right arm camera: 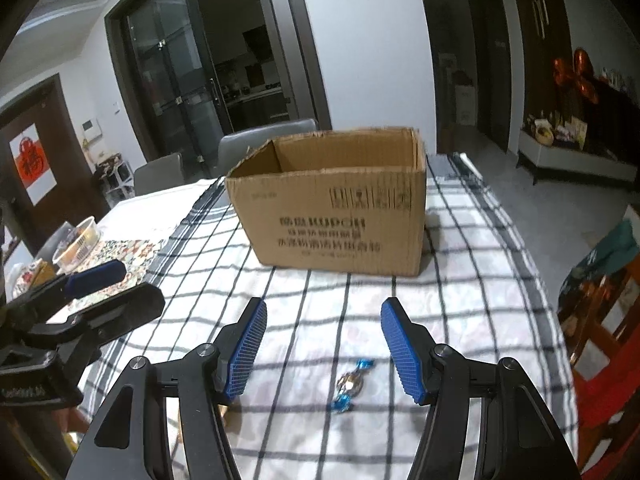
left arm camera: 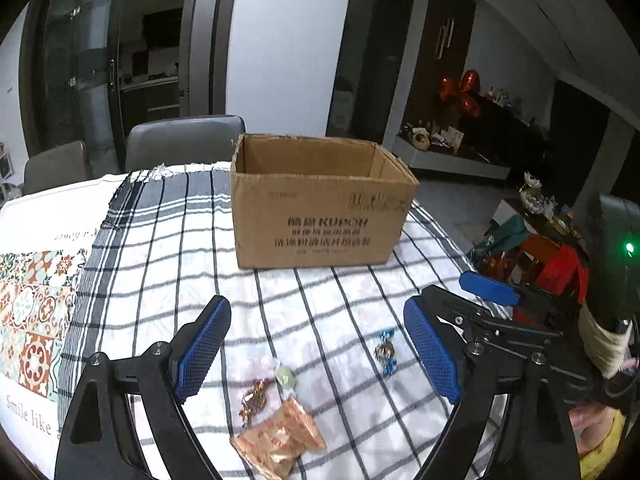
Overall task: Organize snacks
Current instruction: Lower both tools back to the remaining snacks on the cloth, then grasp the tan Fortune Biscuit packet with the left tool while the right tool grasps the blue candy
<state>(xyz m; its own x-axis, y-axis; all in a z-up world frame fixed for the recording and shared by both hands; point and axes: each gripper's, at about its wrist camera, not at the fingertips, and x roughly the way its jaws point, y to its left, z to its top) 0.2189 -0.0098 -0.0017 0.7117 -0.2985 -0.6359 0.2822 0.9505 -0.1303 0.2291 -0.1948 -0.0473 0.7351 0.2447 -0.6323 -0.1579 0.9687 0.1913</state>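
An open cardboard box (left arm camera: 320,216) stands on the checked tablecloth (left arm camera: 168,264); it also shows in the right wrist view (right arm camera: 340,220). My left gripper (left arm camera: 316,340) is open above several snacks: an orange packet (left arm camera: 280,436), a copper-wrapped candy (left arm camera: 254,398), a pale green candy (left arm camera: 285,376) and a blue-ended candy (left arm camera: 386,350). My right gripper (right arm camera: 324,344) is open and empty, with the blue-ended candy (right arm camera: 352,384) on the cloth between its fingers. Its fingers also show at the right in the left wrist view (left arm camera: 490,288).
Grey chairs (left arm camera: 180,144) stand behind the table. A patterned mat (left arm camera: 36,320) lies at the left. A plastic container (right arm camera: 78,244) sits on the table's left side. The table's right edge (right arm camera: 556,300) drops to red and green bags (left arm camera: 560,268) on the floor.
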